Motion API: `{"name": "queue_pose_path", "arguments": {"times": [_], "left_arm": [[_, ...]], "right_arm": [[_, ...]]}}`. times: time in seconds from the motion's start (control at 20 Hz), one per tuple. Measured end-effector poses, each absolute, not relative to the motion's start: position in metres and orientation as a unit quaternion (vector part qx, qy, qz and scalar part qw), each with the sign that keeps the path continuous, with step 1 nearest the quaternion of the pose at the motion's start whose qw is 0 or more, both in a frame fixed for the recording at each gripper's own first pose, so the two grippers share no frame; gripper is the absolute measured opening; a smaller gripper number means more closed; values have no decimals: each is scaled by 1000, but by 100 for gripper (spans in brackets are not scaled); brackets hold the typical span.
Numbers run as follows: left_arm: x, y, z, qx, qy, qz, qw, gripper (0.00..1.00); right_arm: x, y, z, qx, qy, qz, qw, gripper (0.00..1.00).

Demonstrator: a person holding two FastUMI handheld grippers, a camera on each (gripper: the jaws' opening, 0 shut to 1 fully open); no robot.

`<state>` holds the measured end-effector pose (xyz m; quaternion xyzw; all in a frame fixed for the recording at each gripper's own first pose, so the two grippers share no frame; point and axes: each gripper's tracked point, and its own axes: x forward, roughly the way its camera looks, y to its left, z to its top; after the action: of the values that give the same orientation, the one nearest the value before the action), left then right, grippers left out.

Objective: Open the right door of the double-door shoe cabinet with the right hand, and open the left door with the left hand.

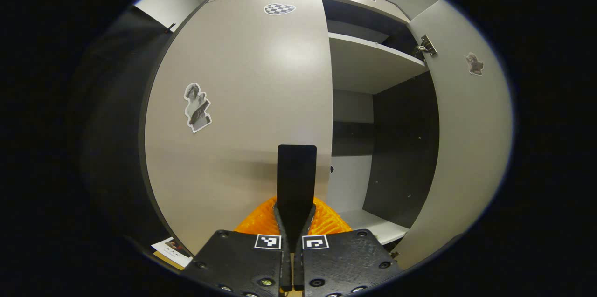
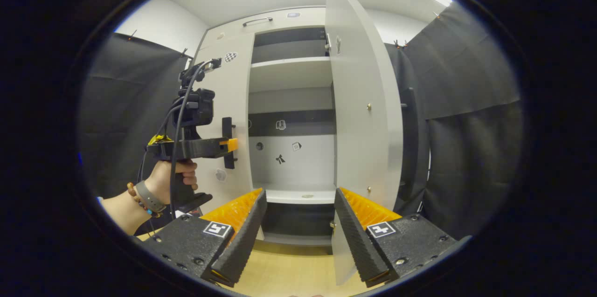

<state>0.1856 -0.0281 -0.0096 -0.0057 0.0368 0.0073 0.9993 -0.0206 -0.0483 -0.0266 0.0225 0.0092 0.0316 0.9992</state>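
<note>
booth, shoe cabinet (image 2: 289, 101), right door (image 2: 359, 101) ajar

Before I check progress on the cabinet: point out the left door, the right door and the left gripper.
left door (image 1: 242, 78): left gripper view, bare front panel.
right door (image 2: 357, 101): right gripper view, inner face, swung open.
left gripper (image 2: 228, 143): right gripper view, at its fingers.

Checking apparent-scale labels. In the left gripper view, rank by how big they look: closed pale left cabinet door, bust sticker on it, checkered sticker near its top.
1. Closed pale left cabinet door
2. Bust sticker
3. Checkered sticker; fisheye squash near the top may shrink it.
</note>
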Motion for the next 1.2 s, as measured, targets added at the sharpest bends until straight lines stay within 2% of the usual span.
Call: {"name": "queue_pose_path", "arguments": {"times": [0.65, 1.2], "left_arm": [[122, -16, -1, -9, 55, -41, 998, 2], [85, 17, 4, -6, 37, -19, 999, 2]], "right_arm": [[-39, -40, -30, 33, 9, 34, 999, 91], [-25, -29, -40, 44, 20, 41, 998, 91]]}}
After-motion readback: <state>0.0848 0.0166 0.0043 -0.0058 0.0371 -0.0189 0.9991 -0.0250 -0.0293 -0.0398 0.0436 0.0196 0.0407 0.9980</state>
